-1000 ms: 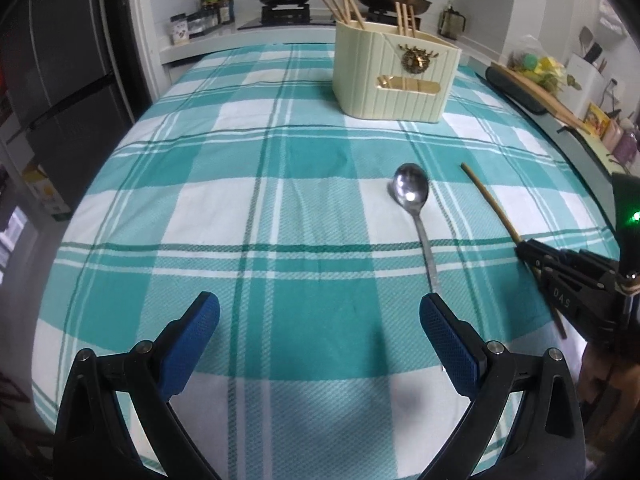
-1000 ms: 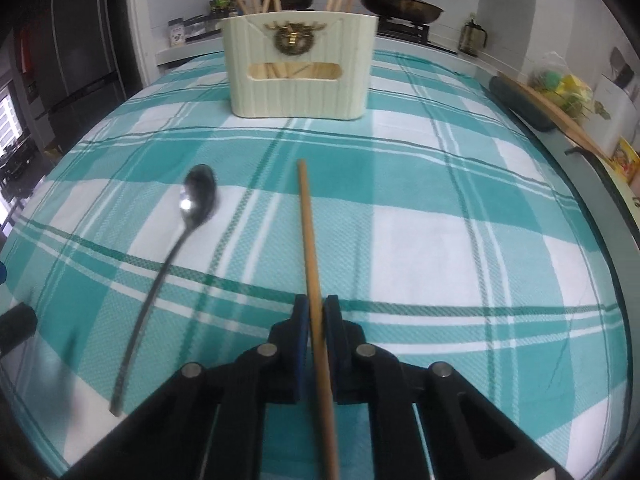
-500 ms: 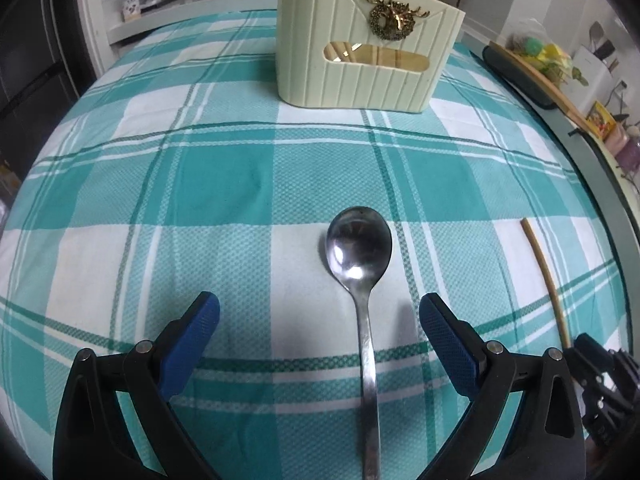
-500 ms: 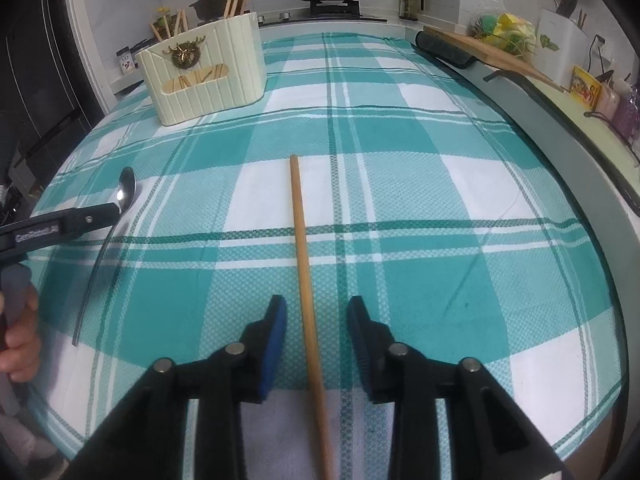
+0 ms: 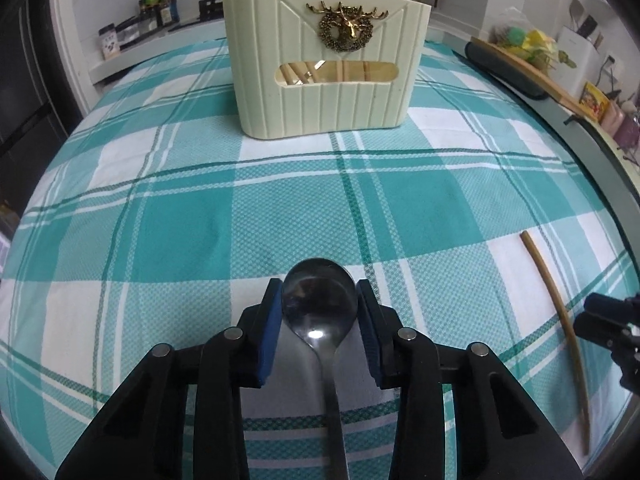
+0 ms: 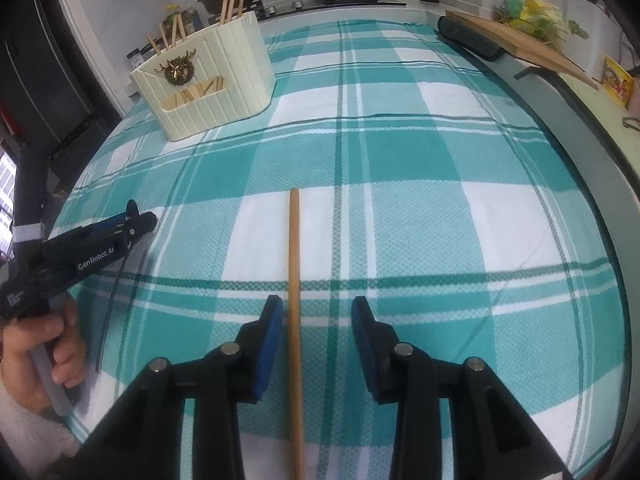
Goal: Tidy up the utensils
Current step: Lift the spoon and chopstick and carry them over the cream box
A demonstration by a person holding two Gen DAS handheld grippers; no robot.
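Note:
My left gripper [image 5: 319,312] is shut on the bowl of a steel spoon [image 5: 319,300], whose handle runs back under it on the teal checked cloth. A cream utensil holder [image 5: 326,64] with a gold deer emblem stands ahead, with several chopsticks in it. My right gripper [image 6: 318,320] is open, its jaws either side of a wooden chopstick [image 6: 295,280] lying on the cloth, nearer the left pad. The holder shows far left in the right wrist view [image 6: 204,80]. The left gripper also shows there [image 6: 132,224].
The chopstick [image 5: 560,320] and the right gripper [image 5: 608,328] show at the right of the left wrist view. A cutting board [image 6: 520,44] and a dark roll [image 6: 468,38] lie beyond the table's right edge. A stove with pans stands at the back.
My left gripper has moved forward over the spoon and shut on its bowl. My right gripper let go of the chopstick, opened wider and drew back a little.

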